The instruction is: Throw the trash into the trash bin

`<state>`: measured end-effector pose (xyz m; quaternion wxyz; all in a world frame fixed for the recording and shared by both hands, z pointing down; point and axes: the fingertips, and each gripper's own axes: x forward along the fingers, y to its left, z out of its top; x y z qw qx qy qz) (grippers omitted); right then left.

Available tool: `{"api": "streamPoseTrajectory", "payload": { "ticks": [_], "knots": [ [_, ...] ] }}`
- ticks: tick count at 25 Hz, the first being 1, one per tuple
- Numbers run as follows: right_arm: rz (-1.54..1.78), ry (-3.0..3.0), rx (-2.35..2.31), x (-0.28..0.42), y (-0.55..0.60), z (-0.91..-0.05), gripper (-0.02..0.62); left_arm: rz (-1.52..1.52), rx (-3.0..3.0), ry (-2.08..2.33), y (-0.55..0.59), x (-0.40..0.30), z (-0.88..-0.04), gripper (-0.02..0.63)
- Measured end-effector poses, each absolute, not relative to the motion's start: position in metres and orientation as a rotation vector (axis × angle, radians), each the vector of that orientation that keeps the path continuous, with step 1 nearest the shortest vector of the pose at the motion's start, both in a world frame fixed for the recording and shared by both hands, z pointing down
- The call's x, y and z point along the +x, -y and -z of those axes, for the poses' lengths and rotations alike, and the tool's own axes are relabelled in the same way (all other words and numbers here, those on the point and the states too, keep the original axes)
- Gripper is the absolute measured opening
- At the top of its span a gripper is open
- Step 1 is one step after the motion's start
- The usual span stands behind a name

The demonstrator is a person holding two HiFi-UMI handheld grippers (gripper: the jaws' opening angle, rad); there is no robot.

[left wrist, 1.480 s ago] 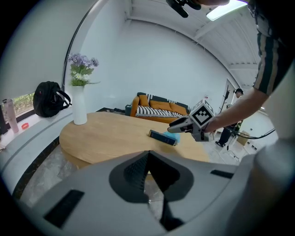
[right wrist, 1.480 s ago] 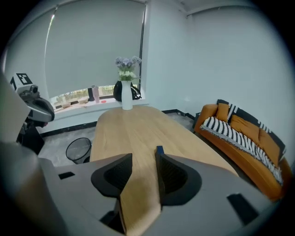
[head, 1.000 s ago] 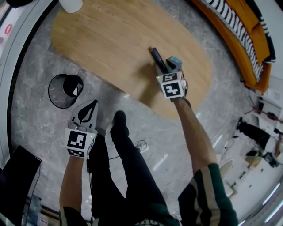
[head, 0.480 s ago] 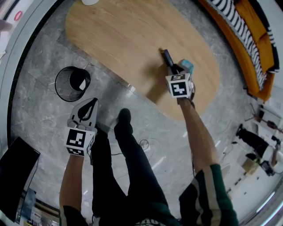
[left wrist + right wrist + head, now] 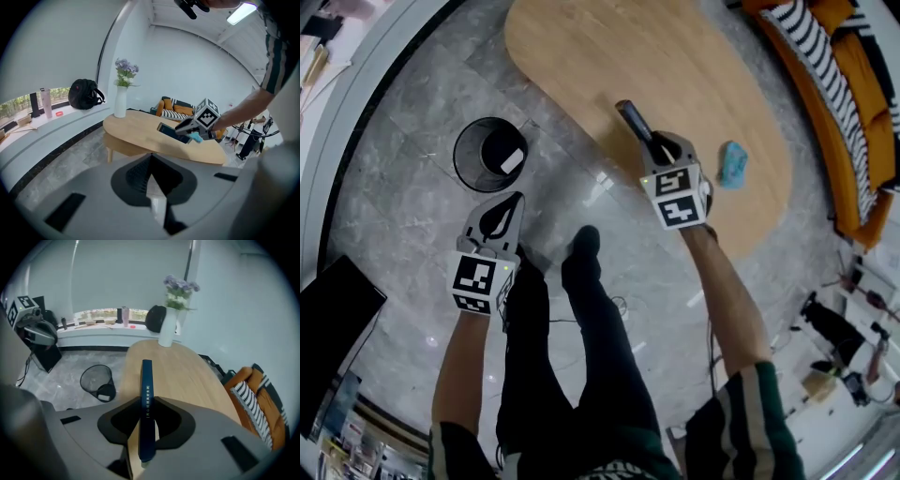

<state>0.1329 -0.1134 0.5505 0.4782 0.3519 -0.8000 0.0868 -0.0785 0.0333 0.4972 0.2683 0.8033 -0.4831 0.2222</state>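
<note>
Presently my right tool (image 5: 146,401), jaws just closed across the dark blue packet (image 5: 146,376), holds it edge-up for dropping into the trash bin (image 5: 91,378); left tool (image 5: 151,161) pinched together, empty.

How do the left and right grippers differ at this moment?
The right gripper has just closed its jaws on a dark blue box; the left gripper is shut on nothing. The right gripper is over the wooden table; the left gripper hangs over the grey floor, near the bin. Both point forward and down.
</note>
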Motion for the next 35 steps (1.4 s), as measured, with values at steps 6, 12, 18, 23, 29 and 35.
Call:
{"api": "streamPoseTrajectory", "payload": {
  "ticks": [6,12,18,23,29,35],
  "knots": [
    [-0.15,2.079,0.645,0.012,0.069,-0.55,0.081,-0.565,2.101,1.382,-0.057,-0.13,-0.504,-0.001],
    [-0.163,2.1,0.495,-0.076,0.033,-0.571,0.081,-0.529,2.03,1.468,-0.079,-0.19,-0.511,0.0],
    [-0.161,2.094,0.414,-0.138,0.011,-0.594,0.081,-0.495,1.961,1.534,-0.103,-0.241,-0.524,0.0],
    [-0.157,2.067,0.347,-0.172,-0.004,-0.626,0.081,-0.478,1.949,1.57,-0.108,-0.266,-0.527,0.0],
    [-0.203,2.003,0.347,-0.197,-0.013,-0.68,0.081,-0.446,1.927,1.595,-0.113,-0.287,-0.542,0.0],
    [-0.219,1.947,0.333,-0.213,-0.018,-0.737,0.081,-0.429,1.926,1.602,-0.111,-0.299,-0.576,-0.001]
  ]
}}
